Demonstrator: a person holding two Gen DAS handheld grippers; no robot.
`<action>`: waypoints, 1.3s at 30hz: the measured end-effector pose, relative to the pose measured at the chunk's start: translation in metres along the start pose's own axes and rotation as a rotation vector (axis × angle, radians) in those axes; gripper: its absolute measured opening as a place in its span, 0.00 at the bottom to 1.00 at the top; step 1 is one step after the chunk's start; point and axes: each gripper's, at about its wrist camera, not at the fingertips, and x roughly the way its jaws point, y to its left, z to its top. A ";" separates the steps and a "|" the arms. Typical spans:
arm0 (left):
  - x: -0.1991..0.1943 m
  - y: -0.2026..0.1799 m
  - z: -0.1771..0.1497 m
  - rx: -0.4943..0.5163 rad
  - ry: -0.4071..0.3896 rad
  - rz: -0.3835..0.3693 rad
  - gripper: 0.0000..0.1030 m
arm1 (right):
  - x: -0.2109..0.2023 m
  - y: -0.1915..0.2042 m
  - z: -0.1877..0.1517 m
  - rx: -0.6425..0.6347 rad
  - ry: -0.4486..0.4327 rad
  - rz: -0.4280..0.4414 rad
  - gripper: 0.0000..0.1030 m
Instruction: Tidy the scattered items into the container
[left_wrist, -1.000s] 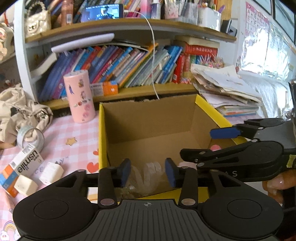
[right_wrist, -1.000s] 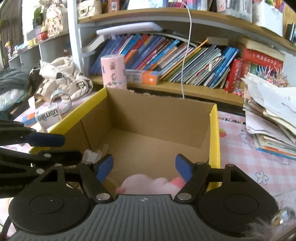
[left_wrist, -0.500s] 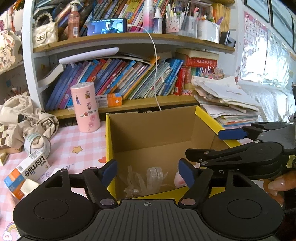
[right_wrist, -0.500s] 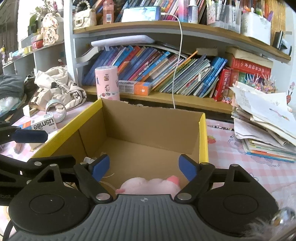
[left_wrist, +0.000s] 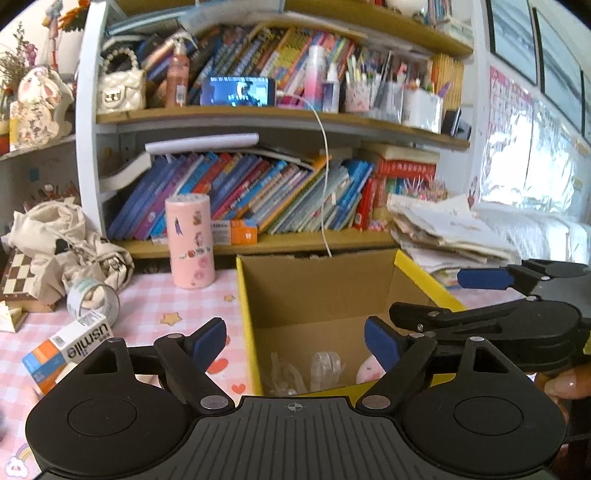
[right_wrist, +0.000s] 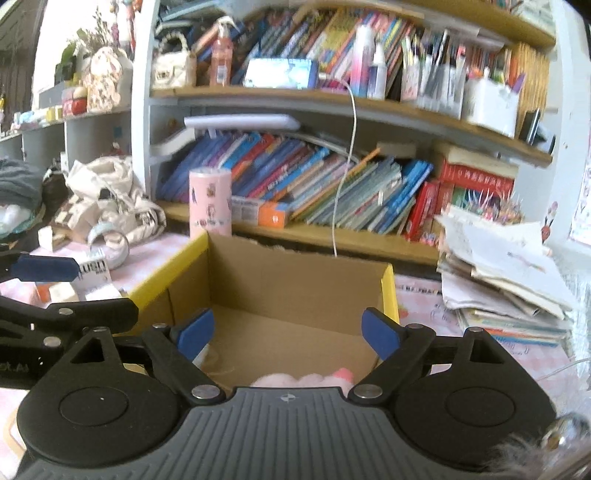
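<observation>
both hand-held grippers, left (left_wrist: 295, 341) and right (right_wrist: 288, 334), released and empty over yellow-rimmed cardboard box (left_wrist: 325, 291); pink plush toy (left_wrist: 369, 369) inside. likely between items: next, white-orange usmile carton (left_wrist: 68, 350), left of the left hand-held gripper.

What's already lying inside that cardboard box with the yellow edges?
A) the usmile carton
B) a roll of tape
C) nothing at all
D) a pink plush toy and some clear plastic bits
D: the left wrist view shows a pink plush toy and clear plastic bits on the floor of the box.
</observation>
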 end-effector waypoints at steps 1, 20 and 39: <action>-0.004 0.003 0.000 0.001 -0.010 -0.003 0.82 | -0.003 0.005 0.001 -0.001 -0.012 -0.004 0.85; -0.077 0.067 -0.018 -0.018 -0.067 -0.020 0.83 | -0.050 0.100 -0.001 -0.018 -0.052 -0.029 0.85; -0.119 0.089 -0.050 0.019 0.018 -0.054 0.84 | -0.088 0.149 -0.035 0.063 0.039 -0.065 0.89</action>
